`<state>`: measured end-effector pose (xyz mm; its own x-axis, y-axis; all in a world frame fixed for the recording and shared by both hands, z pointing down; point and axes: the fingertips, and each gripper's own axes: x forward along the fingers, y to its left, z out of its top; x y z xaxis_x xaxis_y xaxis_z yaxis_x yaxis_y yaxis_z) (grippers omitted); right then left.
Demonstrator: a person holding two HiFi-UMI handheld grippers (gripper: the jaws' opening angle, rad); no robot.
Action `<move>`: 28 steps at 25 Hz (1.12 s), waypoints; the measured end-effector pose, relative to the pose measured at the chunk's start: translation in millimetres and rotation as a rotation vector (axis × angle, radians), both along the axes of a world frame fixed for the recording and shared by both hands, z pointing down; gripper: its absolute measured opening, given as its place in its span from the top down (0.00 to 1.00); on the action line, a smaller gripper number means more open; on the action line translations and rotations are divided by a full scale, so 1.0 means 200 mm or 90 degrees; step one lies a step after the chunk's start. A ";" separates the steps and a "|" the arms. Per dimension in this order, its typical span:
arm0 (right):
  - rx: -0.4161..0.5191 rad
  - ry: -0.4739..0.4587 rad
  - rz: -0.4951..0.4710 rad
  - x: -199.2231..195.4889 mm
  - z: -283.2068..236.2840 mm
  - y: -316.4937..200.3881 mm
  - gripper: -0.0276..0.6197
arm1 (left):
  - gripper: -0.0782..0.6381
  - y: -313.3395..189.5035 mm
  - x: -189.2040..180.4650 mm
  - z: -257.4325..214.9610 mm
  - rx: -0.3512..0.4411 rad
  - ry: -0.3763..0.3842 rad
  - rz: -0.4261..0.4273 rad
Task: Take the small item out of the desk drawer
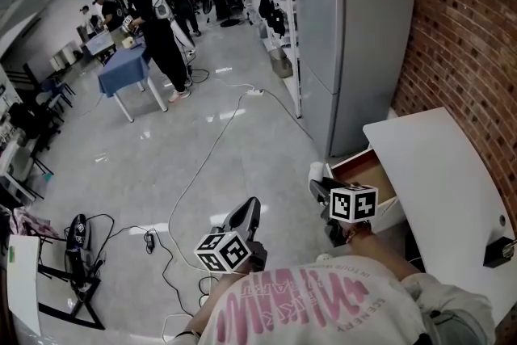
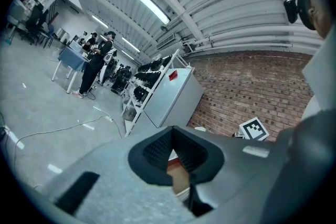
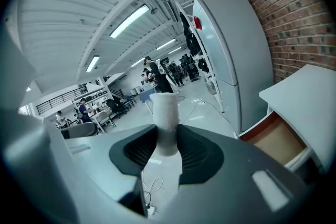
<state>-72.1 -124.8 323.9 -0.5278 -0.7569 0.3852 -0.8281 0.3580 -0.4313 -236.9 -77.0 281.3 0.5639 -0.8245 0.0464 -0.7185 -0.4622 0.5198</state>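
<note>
The desk drawer (image 1: pixel 367 170) stands pulled open under the white desk top (image 1: pixel 440 174) at the right; its brown inside shows and looks bare. My right gripper (image 1: pixel 321 183) hovers just left of the drawer, shut on a small white cylinder (image 1: pixel 317 171). In the right gripper view the cylinder (image 3: pixel 167 115) stands upright between the dark pads of my right gripper (image 3: pixel 167 147), with the drawer (image 3: pixel 273 140) off to the right. My left gripper (image 1: pixel 247 214) hangs over the floor, well left of the drawer. Nothing sits between the parted jaws of my left gripper (image 2: pixel 174 157).
A grey fridge (image 1: pixel 355 28) stands against the brick wall (image 1: pixel 468 28) just beyond the desk. Cables (image 1: pixel 202 166) trail over the grey floor, and a black stand (image 1: pixel 77 254) is at the lower left. People work round a blue table (image 1: pixel 123 70) far off.
</note>
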 end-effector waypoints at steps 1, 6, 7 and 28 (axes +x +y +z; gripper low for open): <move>-0.002 0.001 -0.001 0.00 0.01 0.01 0.75 | 0.88 0.01 0.00 0.01 -0.002 0.000 0.000; -0.012 0.002 0.000 0.00 0.05 0.05 0.75 | 0.88 0.04 0.01 0.04 -0.008 0.000 0.003; -0.012 0.003 0.001 0.00 0.05 0.05 0.75 | 0.88 0.04 0.01 0.04 -0.007 0.000 0.004; -0.016 -0.004 0.003 -0.03 0.06 0.11 0.75 | 0.88 0.08 -0.01 0.05 -0.006 0.000 0.007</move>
<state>-77.6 -103.1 335.8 -0.5272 -0.7492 0.4009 -0.8268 0.3435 -0.4454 -238.9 -60.9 291.3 0.5729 -0.8178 0.0545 -0.7133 -0.4647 0.5247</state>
